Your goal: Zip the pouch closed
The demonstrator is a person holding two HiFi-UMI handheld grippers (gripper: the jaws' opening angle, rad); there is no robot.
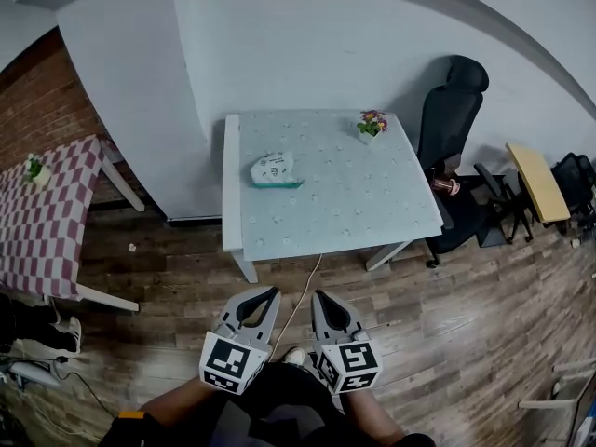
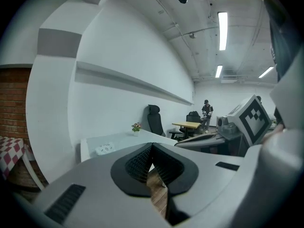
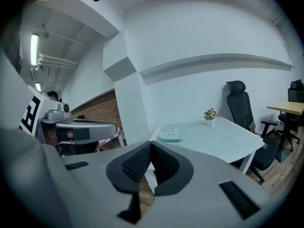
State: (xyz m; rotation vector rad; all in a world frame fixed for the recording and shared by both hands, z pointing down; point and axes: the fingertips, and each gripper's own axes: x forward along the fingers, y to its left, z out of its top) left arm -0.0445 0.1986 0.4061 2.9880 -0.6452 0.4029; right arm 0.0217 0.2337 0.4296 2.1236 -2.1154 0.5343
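The task has not started. The white soft pouch with a teal edge [image 1: 273, 169] lies untouched on the pale square desk [image 1: 372, 203], at twelve o'clock. It is well apart from the left tongs [image 1: 271, 292] and right tongs [image 1: 317, 295], both pressed together on nothing. All the zipping is left to do.

Pale mint square worktop [image 1: 354, 203], speckled all over with small white marks, white along its edge. There's the soft white pouch [image 1: 274, 169], dark print on top, teal strip along the bottom. Small white pot of pink and yellow flowers [image 1: 372, 125], green leaves. Black office chair [image 1: 453, 101]. Red-and-white checked tablecloth [image 1: 51, 212]. Brown wooden plank floor [image 1: 447, 315]. Left gripper [image 1: 273, 292] and right gripper [image 1: 316, 296]: grey, black pads, black-and-white square markers.
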